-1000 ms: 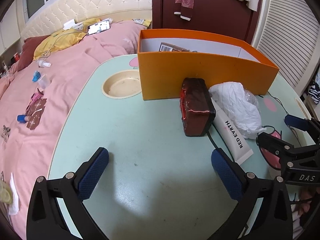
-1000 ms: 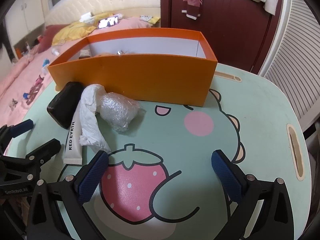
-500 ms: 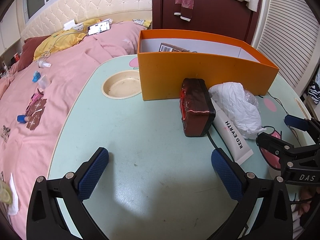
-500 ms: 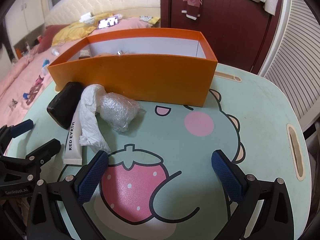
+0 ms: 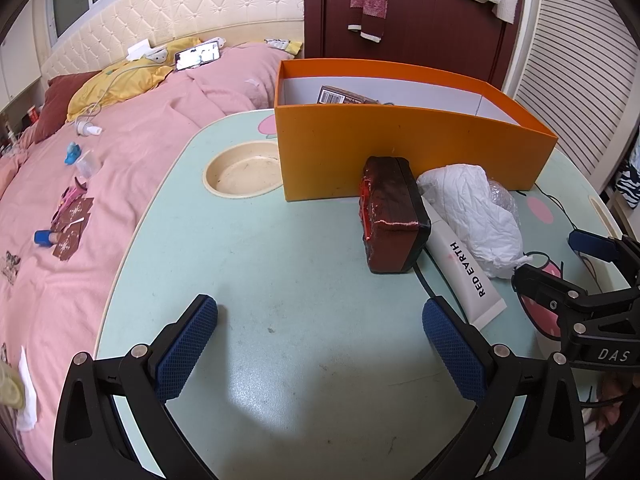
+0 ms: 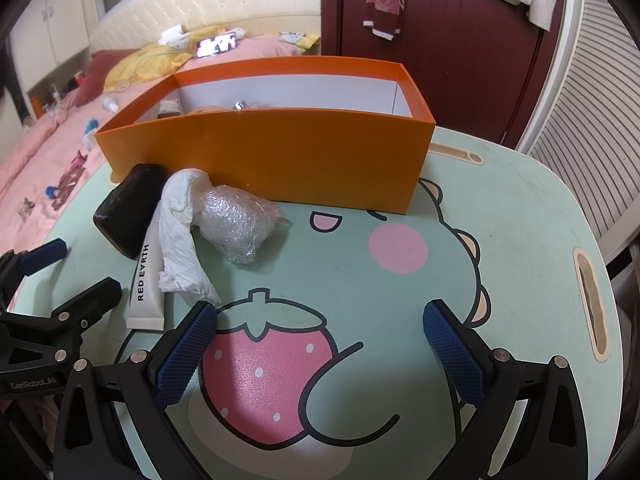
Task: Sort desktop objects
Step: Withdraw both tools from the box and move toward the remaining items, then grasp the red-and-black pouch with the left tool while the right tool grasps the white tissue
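Note:
An orange box (image 5: 400, 152) stands at the back of the green table (image 5: 280, 280), with a few items inside. In front of it lie a dark red case (image 5: 390, 212), a white RED EARTH tube (image 5: 464, 268), crumpled white tissue (image 5: 476, 208) and a bubble-wrap bundle (image 6: 238, 220). My left gripper (image 5: 320, 336) is open and empty over bare table, short of the case. My right gripper (image 6: 320, 344) is open and empty above the strawberry print (image 6: 264, 376), right of the tube (image 6: 146, 276) and tissue (image 6: 180, 236). The box (image 6: 280, 160) and case (image 6: 128, 208) also show in the right wrist view.
A round cup recess (image 5: 244, 168) is sunk into the table left of the box. A handle slot (image 6: 592, 300) is at the table's right edge. A pink bed (image 5: 100, 160) with small items lies to the left. A dark wardrobe (image 6: 440, 40) stands behind.

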### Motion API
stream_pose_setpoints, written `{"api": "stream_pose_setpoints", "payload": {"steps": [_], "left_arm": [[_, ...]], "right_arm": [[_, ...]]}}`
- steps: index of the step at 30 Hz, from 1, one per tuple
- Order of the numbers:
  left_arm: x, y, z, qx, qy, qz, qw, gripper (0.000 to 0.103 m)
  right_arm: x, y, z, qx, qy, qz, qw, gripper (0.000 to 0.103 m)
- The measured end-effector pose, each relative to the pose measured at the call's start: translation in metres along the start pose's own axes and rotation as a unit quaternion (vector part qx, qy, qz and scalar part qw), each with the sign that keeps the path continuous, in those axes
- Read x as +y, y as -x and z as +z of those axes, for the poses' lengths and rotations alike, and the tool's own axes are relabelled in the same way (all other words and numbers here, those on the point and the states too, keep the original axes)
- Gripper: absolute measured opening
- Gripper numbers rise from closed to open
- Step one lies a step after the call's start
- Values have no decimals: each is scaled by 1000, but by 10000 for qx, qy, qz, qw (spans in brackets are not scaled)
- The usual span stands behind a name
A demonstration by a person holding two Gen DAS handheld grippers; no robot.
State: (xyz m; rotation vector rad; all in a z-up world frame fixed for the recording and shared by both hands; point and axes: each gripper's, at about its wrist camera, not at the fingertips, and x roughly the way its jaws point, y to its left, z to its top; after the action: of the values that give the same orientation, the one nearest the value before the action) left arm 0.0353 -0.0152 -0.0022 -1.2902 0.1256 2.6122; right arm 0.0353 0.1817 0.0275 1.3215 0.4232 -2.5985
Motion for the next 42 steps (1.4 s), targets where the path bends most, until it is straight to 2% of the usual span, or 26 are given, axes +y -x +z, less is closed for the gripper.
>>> {"api": "stream_pose_setpoints", "payload": {"steps": [4, 7, 10, 12, 15, 17, 19, 20, 21, 26, 30, 32, 35, 42], "left_arm": [[2, 6, 2, -82, 50, -211, 9997, 102], [5, 12, 9, -238, 162, -333, 9990, 91], [6, 12, 21, -220, 222, -501, 9983, 91], [1, 9, 35, -243, 84, -502, 9984, 86], [-10, 0, 50, -169, -248, -453, 9985, 72], [-19, -13, 55, -31, -515, -416, 9978, 54], [-25, -22, 57, 86, -641, -447, 9969, 43], [-29, -29, 55, 196, -708, -497, 9961, 32], [-29, -29, 54, 176, -718, -556, 9957, 30], [-21, -12, 48, -84, -568, -672, 9961, 30], [-4, -2, 37, 28, -246, -554, 9982, 30], [5, -3, 27, 88, -129, -406, 9991, 30], [12, 1, 18, -32, -38, -181, 9998, 30], [11, 0, 17, -102, -65, -97, 9999, 30]], "right_arm": [[0, 0, -1, -2, -7, 4, 10000, 103], [-1, 1, 0, 2, -17, 12, 10000, 103], [-2, 1, 0, 7, -16, 28, 10000, 103], [-2, 2, 0, 3, -13, 33, 10000, 103], [-2, 2, 0, 1, -12, 42, 10000, 103], [-3, 2, 1, 0, -14, 45, 10000, 103], [-3, 2, 1, -2, -15, 48, 10000, 103], [-3, 2, 1, -2, -14, 50, 10000, 103], [-4, 2, 1, -2, -13, 51, 10000, 103], [-2, 3, 2, 6, -19, 52, 10000, 103], [-1, 2, 3, 18, -17, 52, 10000, 103], [-1, 6, 6, -57, -19, 166, 9998, 103], [1, 11, 11, -182, -23, 356, 9992, 103], [4, 24, 24, -474, -30, 798, 9957, 102]]}}
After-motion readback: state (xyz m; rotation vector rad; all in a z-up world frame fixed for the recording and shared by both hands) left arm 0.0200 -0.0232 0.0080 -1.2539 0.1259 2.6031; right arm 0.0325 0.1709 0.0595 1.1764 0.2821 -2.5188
